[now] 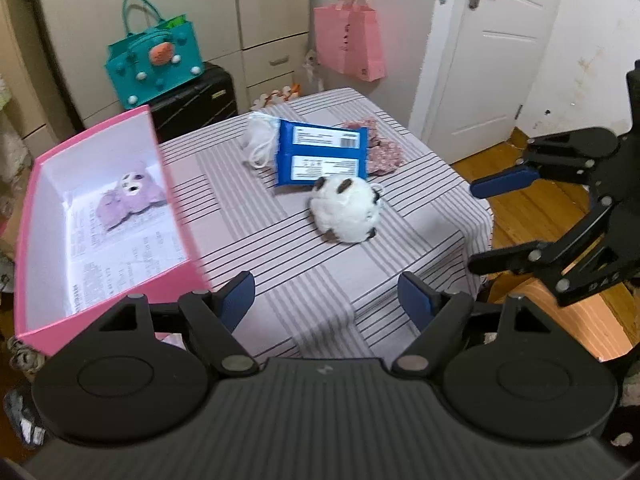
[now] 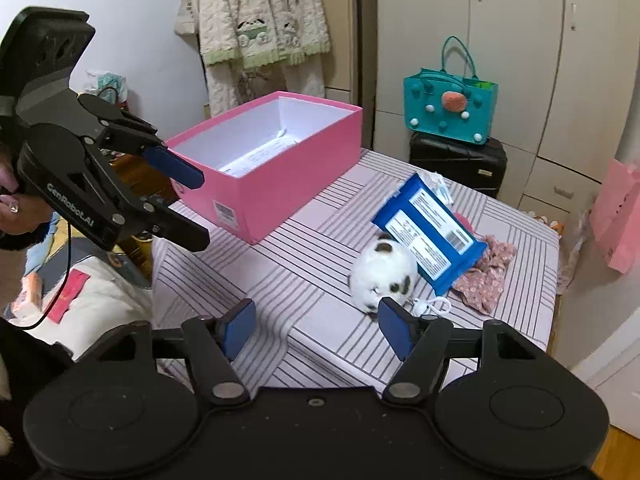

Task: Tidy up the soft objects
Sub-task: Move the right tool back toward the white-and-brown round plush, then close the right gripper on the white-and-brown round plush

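Observation:
A white plush toy with dark patches lies on the striped table. Behind it lie a blue wipes pack, a white mask and a pink floral cloth. A pink box on the left holds a purple plush. My left gripper is open and empty, above the table's near edge. My right gripper is open and empty, its right finger close to the white plush.
A teal bag sits on a black suitcase behind the table. A pink paper bag hangs by the wardrobe. A white door and wooden floor lie to the right.

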A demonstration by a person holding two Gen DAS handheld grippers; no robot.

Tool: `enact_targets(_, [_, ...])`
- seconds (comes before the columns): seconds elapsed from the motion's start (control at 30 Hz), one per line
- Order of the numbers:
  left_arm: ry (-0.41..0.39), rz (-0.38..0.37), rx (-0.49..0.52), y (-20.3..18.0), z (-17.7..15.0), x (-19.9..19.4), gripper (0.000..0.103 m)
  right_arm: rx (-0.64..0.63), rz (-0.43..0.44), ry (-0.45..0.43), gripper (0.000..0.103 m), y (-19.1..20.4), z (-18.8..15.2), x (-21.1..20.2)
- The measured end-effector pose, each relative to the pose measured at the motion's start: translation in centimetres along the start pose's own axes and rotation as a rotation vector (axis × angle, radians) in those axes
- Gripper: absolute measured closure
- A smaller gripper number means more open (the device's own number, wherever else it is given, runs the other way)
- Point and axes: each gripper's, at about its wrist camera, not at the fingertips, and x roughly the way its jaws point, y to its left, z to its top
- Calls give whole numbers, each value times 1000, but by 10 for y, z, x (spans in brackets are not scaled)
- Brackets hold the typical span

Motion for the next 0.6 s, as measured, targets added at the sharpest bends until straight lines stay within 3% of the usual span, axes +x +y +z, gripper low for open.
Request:
enact_targets(0.4, [-57,-71,-45,5,1,67,19,47,-41,-97,26,-24,-36,64])
enact_targets(0.6, [-87,-133,-121,17,-1,101,19,76,-63,-160,26,-40,-48,93])
